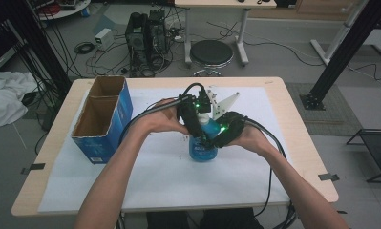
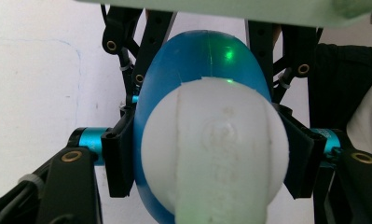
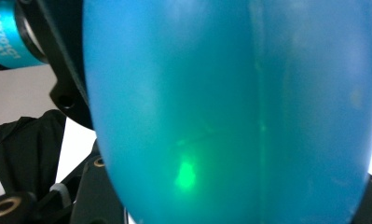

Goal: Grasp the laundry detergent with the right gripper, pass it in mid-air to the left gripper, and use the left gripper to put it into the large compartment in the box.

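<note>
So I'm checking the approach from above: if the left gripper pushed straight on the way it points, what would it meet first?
The white cap of the blue bottle. The left gripper looks straight down onto it, with a jaw at each side of the cap. Beyond it lies only the bottle's body, then the white mat.

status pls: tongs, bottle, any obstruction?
Left tongs around white cap, contact unclear. Right tongs shut on blue bottle, upright on table. Cardboard box well left, nothing in the way.

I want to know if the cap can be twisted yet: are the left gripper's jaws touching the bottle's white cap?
Touching. The left gripper view shows the left gripper's black jaws pressed against both sides of the white cap on the blue bottle.
</note>
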A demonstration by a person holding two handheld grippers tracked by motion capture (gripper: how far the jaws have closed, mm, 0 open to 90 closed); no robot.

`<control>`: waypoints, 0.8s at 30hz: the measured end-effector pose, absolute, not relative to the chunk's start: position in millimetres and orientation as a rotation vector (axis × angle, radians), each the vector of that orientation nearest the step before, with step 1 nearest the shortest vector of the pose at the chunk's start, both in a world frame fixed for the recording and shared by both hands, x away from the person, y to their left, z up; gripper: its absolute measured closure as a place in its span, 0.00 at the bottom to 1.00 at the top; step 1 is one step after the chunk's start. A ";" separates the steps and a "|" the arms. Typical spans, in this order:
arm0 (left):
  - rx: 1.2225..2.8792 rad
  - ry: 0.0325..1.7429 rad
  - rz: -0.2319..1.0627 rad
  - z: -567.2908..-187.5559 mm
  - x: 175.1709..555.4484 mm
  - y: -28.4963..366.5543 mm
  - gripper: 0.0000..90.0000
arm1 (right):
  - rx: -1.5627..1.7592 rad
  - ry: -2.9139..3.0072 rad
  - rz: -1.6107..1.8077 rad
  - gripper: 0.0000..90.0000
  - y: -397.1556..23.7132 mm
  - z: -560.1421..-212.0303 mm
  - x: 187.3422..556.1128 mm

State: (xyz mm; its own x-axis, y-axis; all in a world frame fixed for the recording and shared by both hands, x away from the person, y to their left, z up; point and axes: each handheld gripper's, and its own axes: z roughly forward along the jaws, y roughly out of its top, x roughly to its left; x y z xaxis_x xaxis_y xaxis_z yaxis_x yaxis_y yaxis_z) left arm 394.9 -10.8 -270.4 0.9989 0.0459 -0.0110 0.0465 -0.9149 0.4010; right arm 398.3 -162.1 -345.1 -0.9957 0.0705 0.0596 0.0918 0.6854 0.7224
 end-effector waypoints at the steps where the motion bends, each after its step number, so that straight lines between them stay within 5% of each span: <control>1: 2.728 0.067 -0.003 -270.5 394.9 -10.9 0.37 | -0.149 -2.847 -1.210 0.49 -162.2 -344.9 397.0; 24: 2.724 0.049 0.017 -269.4 392.9 -8.4 0.43 | -0.175 -2.788 -1.252 0.48 -158.8 -345.2 393.0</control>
